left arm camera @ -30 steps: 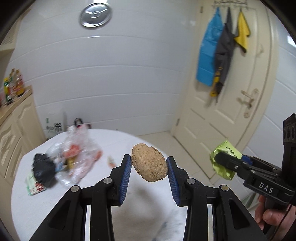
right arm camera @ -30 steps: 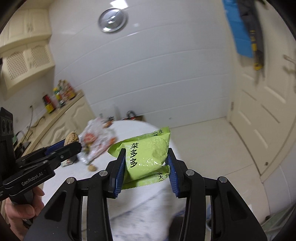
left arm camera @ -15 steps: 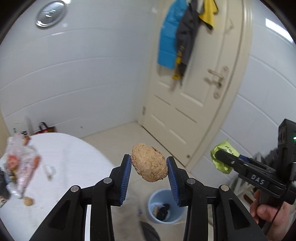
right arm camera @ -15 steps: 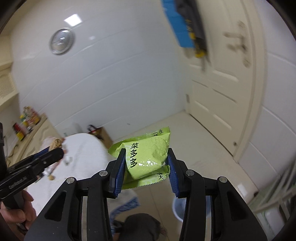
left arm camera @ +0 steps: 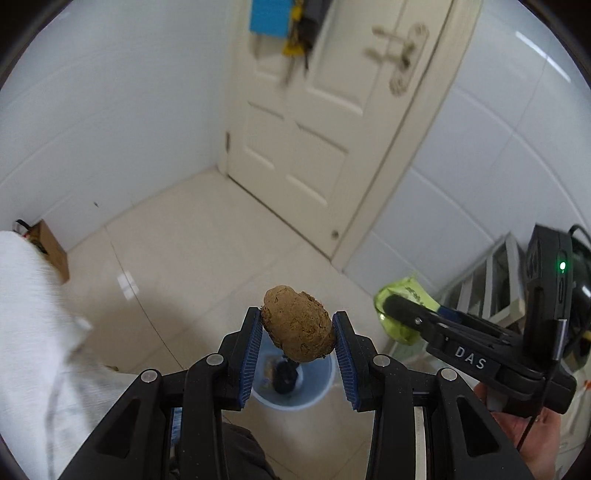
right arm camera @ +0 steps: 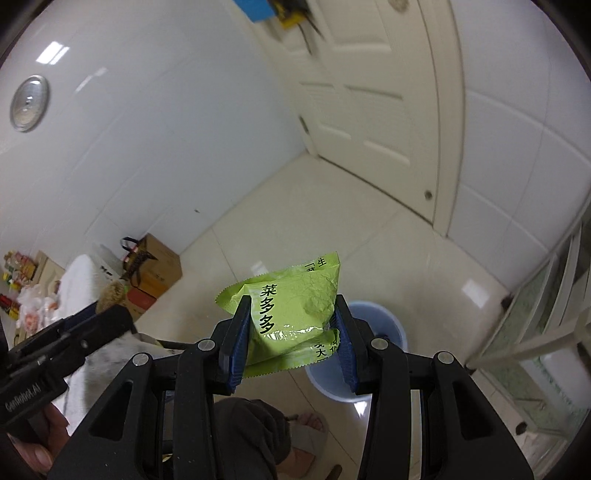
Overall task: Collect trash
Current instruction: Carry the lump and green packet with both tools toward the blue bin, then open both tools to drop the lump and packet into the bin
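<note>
The blue bin (left arm camera: 291,397) is mostly hidden in the left wrist view behind the brown lump (left arm camera: 297,324) and the black fingers, and the dark things inside it are too small to name. In the right wrist view the bin (right arm camera: 384,325) sits partly behind the green packet (right arm camera: 291,314), whose lower print is cut by the fingers. The clothes on the door (left arm camera: 284,22) are blurred and cut by the top edge. The white-covered worktop (left arm camera: 26,332) runs off the left edge, blurred. The bottles (right arm camera: 14,273) at far left are too small to read. A sandalled foot (right arm camera: 306,439) is half hidden behind the right gripper (right arm camera: 291,328).
</note>
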A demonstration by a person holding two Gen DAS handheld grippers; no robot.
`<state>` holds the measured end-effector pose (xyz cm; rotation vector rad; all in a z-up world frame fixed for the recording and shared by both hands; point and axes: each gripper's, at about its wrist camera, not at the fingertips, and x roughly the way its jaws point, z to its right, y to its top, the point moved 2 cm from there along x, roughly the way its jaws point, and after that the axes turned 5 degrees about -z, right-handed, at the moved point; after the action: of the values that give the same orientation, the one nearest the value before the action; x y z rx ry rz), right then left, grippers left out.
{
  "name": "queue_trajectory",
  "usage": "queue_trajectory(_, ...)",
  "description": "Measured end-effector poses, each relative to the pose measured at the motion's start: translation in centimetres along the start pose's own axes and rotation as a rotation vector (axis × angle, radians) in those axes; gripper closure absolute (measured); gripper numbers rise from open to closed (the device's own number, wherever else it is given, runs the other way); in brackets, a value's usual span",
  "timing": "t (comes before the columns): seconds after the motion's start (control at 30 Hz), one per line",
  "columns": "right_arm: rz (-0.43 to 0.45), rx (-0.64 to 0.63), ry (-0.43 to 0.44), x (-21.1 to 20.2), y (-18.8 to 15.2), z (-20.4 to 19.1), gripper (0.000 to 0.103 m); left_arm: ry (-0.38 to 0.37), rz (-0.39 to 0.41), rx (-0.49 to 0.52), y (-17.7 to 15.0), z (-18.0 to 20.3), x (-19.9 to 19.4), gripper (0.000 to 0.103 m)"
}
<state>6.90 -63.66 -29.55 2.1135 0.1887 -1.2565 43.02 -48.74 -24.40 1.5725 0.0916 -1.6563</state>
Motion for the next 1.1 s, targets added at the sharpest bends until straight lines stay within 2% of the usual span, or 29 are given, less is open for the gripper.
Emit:
queue_trajectory(0.3, -0.091, 0.075, -0.007, 5.0, 0.2, 3.3, 0.059, -0.016, -0.159, 0.029, 3.7, 0.0, 9.0, 0.067)
queue_trajectory(0.37, -0.111, 0.089, -0.011, 6.0, 0.1, 3.7, 0.057, -0.018, -0.191, 0.039, 4.5, 0.3, 10.4, 0.061)
queue_trajectory(0.4, -0.115, 0.099, -0.018, 6.4, 0.1, 3.9, 0.053, -0.014, -0.222, 0.052, 4.8, 0.1, 11.4, 0.047)
queue_trajectory(0.43, -0.117, 0.115, -0.033, 6.8, 0.0, 4.3, 0.035, 0.003, -0.231, 0.054, 5.3, 0.1, 12.1, 0.035)
queue_trajectory(0.47, -0.118, 0.123, -0.042, 7.1, -0.1, 4.7, 0.016, 0.02, -0.229, 0.055, 5.8, 0.1, 12.5, 0.031)
queue_trajectory(0.5, -0.118, 0.134, -0.052, 7.2, -0.2, 5.0, 0.013, 0.031, -0.222, 0.057, 6.1, -0.1, 12.7, 0.022)
queue_trajectory(0.53, -0.115, 0.144, -0.054, 7.2, -0.3, 5.2, 0.01, 0.042, -0.217, 0.056, 6.4, -0.3, 12.8, 0.012)
queue_trajectory(0.6, -0.104, 0.174, -0.055, 6.8, -0.5, 5.8, 0.004, 0.064, -0.197, 0.047, 7.0, -0.7, 12.4, 0.006)
queue_trajectory(0.63, -0.1, 0.182, -0.066, 6.7, -0.6, 5.9, 0.0, 0.071, -0.187, 0.04, 7.3, -1.0, 12.0, 0.006)
queue_trajectory(0.83, -0.079, 0.198, -0.1, 5.2, -0.8, 6.0, 0.0, 0.101, -0.12, 0.01, 8.1, -2.1, 9.1, 0.005)
queue_trajectory(1.1, -0.019, 0.134, -0.084, 1.6, -0.4, 1.7, 0.0, 0.122, 0.027, -0.023, 6.6, -3.9, 1.2, 0.003)
